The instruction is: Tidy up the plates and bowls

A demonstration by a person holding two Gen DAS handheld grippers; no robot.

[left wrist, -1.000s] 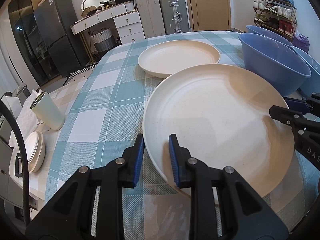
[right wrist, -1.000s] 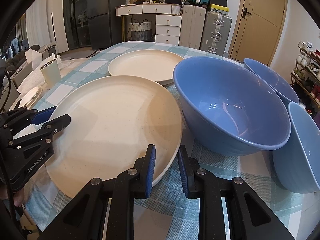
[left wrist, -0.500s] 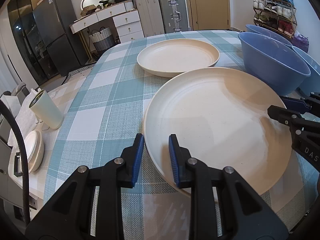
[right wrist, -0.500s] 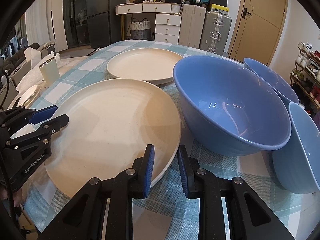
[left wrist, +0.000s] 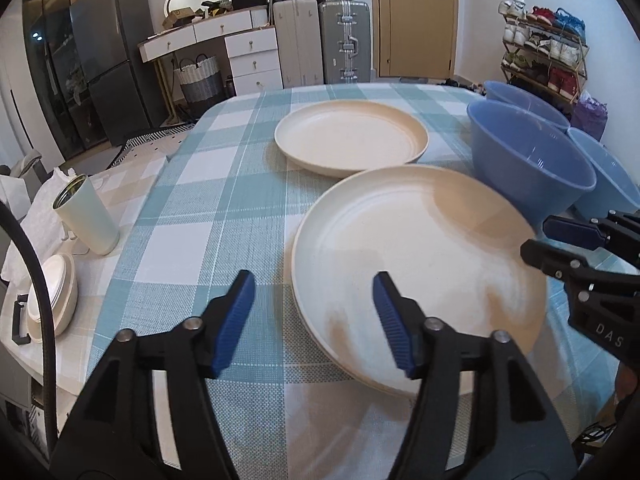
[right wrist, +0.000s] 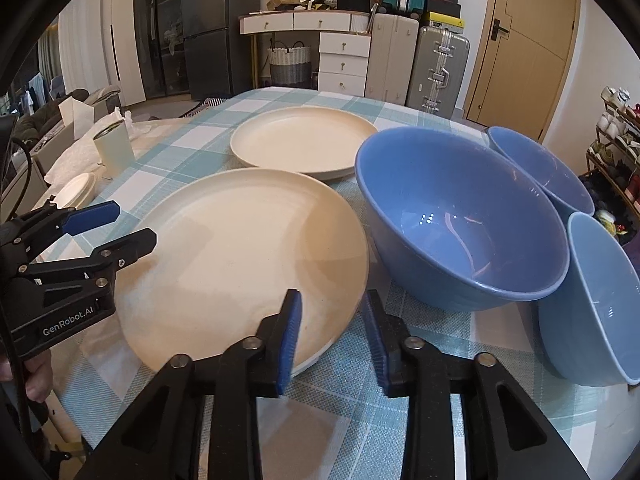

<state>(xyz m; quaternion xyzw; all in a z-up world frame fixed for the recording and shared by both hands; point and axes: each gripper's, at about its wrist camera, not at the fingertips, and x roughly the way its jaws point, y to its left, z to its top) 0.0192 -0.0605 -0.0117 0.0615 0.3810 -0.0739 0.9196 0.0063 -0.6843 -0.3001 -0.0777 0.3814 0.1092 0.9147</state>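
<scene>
A large cream plate point(left wrist: 420, 256) lies flat on the checked tablecloth; it also shows in the right wrist view point(right wrist: 248, 264). A second cream plate point(left wrist: 352, 138) point(right wrist: 304, 142) lies behind it. Three blue bowls stand to the right: a big one point(right wrist: 460, 220) point(left wrist: 528, 168), one behind point(right wrist: 540, 168), one tilted at the right point(right wrist: 596, 304). My left gripper point(left wrist: 314, 320) is open, its jaws straddling the near plate's left rim. My right gripper point(right wrist: 332, 336) is open at the plate's right rim.
A pale green cup point(left wrist: 86, 216) and a stack of small white dishes point(left wrist: 52, 292) sit on a side surface at the left. Suitcases point(left wrist: 344, 40), drawers and a shoe rack point(left wrist: 544, 60) stand beyond the table's far edge.
Both grippers have opened and let go of the near plate's rim. The plate has come down and now lies flat on the cloth.
</scene>
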